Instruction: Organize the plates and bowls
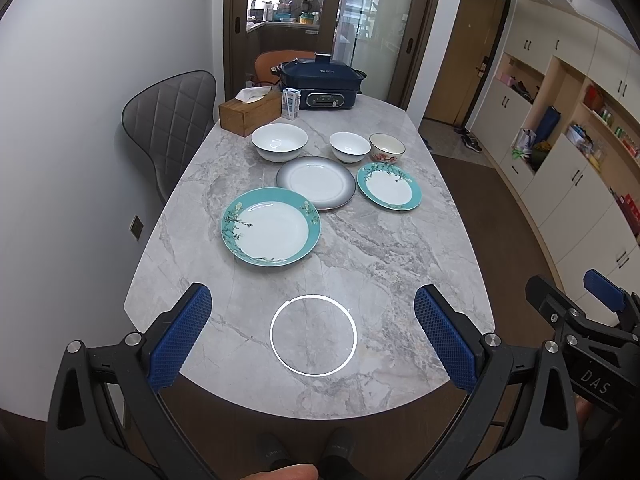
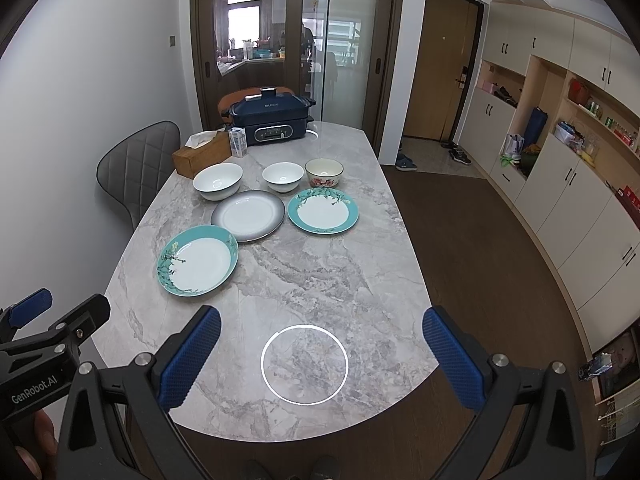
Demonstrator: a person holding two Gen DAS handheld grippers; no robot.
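Nearest the cameras, both tools were held over the near end of the table (image 1: 380, 264), well short of the dishes. The left gripper (image 1: 312, 336) was seen with its blue pads spread wide and nothing between them. The right gripper (image 2: 320, 356) was likewise spread wide and empty. Each tool appeared at the edge of the other's view, side by side.

All positions below are given relative to the grey-rimmed plate (image 1: 316, 182), which lay at the middle of the group.

- The large teal plate (image 1: 271, 227) was found nearer than the grey-rimmed plate and to its left, its rim touching or just overlapping it. It was the closest dish to both tools.
- The small teal plate (image 1: 389, 186) lay to the right, close beside it.
- Beyond it, three bowls stood in a row: a large white bowl (image 1: 279, 142) to the left, a small white bowl (image 1: 349, 147) directly behind, and a flowered bowl (image 1: 387, 147) to the right.
- Farther still, a tissue box (image 1: 250, 112) and a blue cooker (image 1: 322, 84) were placed at the far end.

The dishes were round, so no long axis applied. The large teal plate was judged to lie ahead and left of both tools, nearer the left one; the small teal plate favoured the right.
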